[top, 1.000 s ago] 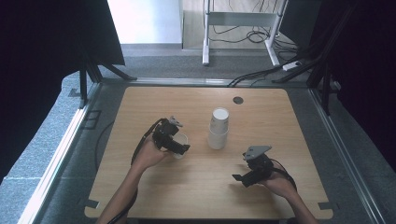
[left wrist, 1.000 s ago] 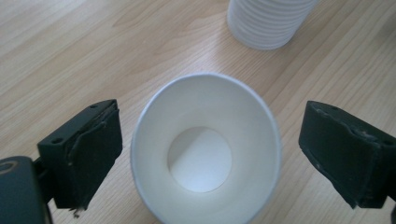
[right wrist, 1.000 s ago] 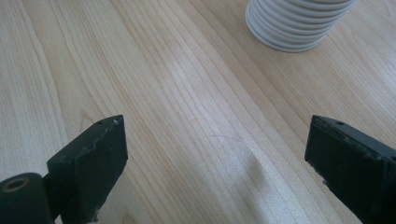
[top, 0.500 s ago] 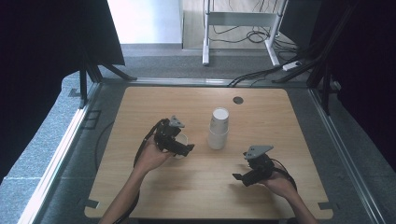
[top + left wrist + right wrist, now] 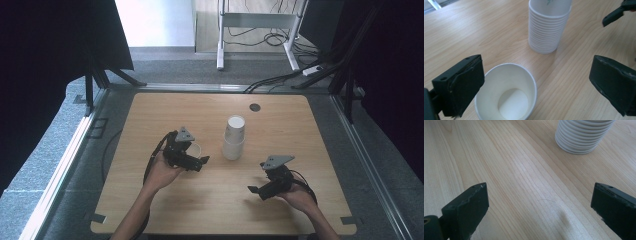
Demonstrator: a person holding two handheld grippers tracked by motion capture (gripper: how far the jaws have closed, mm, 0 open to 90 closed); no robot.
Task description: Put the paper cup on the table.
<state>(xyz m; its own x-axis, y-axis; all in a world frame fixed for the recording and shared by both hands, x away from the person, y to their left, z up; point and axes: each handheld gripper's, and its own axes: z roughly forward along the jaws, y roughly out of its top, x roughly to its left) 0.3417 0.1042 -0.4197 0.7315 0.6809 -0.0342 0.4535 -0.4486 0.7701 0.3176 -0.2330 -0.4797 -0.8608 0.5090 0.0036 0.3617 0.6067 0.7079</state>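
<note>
Paper cups are the objects on the wooden tabletop [image 5: 210,200]: one single white paper cup [image 5: 506,92] and one tall stack of nested white paper cups [image 5: 549,25], whose ribbed rims are too tightly packed to count with confidence, perhaps a dozen and a half. The single white paper cup stands upright, mouth up, its long axis vertical, its bare round bottom visible inside. The stack of nested white paper cups is upright too, mouth up, near the tabletop's middle and a little beyond the single cup.

The single cup sits between the jaws of the left tongs [image 5: 536,85], close against the jaw at the left of the left gripper view and apart from the other; whether that near jaw touches the rim is hard to tell. These tongs are spread wide and grip nothing. In the high view the left tongs [image 5: 192,161] lie just left of the stack.

The right tongs [image 5: 539,207] are likewise spread wide over bare wood, holding nothing, with the stack's base ahead of them. A small dark round disc [image 5: 255,107] lies at the far edge.
</note>
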